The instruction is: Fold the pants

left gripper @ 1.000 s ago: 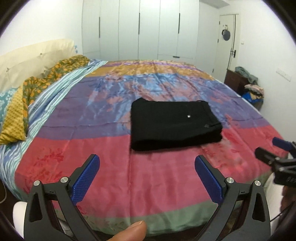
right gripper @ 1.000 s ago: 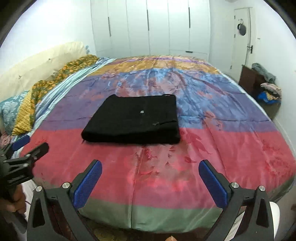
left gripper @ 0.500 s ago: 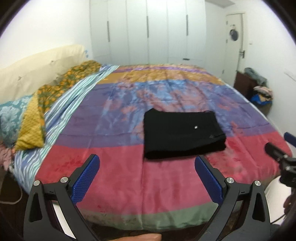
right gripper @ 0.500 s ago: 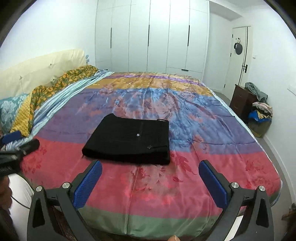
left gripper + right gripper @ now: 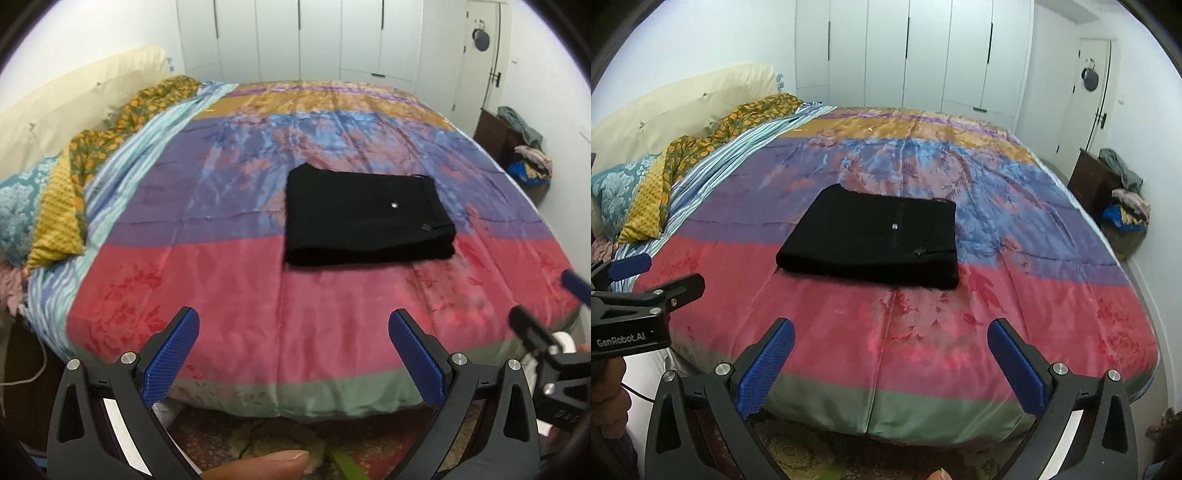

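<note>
Black pants [image 5: 365,218] lie folded into a flat rectangle on the bed's colourful striped cover [image 5: 229,288]; they also show in the right wrist view [image 5: 875,240]. My left gripper [image 5: 293,352] is open and empty, held back past the foot of the bed, well short of the pants. My right gripper [image 5: 890,363] is open and empty too, likewise back from the bed's foot edge. The left gripper's fingers also show at the left edge of the right wrist view [image 5: 657,280]; the right gripper's fingers show at the right edge of the left wrist view [image 5: 535,332].
Pillows and a yellow patterned blanket [image 5: 74,177] lie along the bed's left side. White wardrobes [image 5: 908,55] stand behind the bed. A dark cabinet with piled clothes [image 5: 1115,192] stands by the right wall, near a door [image 5: 1089,85]. A patterned rug [image 5: 280,435] covers the floor below.
Both grippers have pulled back and up from the bed, so the pants look smaller and the foot edge and floor show. Both stay open.
</note>
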A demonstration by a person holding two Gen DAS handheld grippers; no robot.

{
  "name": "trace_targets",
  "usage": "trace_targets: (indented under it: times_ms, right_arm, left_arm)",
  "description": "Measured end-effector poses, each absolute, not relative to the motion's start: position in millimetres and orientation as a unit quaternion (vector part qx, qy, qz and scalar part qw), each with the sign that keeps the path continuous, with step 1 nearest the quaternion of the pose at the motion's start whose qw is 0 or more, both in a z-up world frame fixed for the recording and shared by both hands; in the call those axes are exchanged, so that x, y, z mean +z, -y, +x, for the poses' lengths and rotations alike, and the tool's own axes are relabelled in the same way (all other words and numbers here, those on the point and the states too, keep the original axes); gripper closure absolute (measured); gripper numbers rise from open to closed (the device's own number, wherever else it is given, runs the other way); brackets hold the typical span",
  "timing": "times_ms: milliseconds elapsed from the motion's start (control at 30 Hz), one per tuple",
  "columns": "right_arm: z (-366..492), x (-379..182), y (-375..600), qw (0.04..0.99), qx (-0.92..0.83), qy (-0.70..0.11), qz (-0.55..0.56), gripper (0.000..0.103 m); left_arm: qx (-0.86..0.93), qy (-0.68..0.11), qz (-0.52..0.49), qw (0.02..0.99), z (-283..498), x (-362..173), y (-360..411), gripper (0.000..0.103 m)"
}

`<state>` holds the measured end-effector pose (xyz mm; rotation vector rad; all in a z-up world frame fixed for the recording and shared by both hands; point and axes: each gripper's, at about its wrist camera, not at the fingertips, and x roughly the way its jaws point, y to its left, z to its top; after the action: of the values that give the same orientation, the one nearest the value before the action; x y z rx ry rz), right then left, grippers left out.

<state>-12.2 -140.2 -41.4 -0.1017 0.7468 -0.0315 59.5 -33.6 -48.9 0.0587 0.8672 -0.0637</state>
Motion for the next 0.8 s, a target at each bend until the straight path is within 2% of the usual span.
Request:
trace_targets:
  times_ms: [800]
  right_arm:
    - [-4.6,-46.0,162.7,0.925,-0.058,-0.375,-0.033,0.000]
  left_arm:
    - [-0.047,-0.436,0.042,0.898,62.9,-54.9,45.3,0.001]
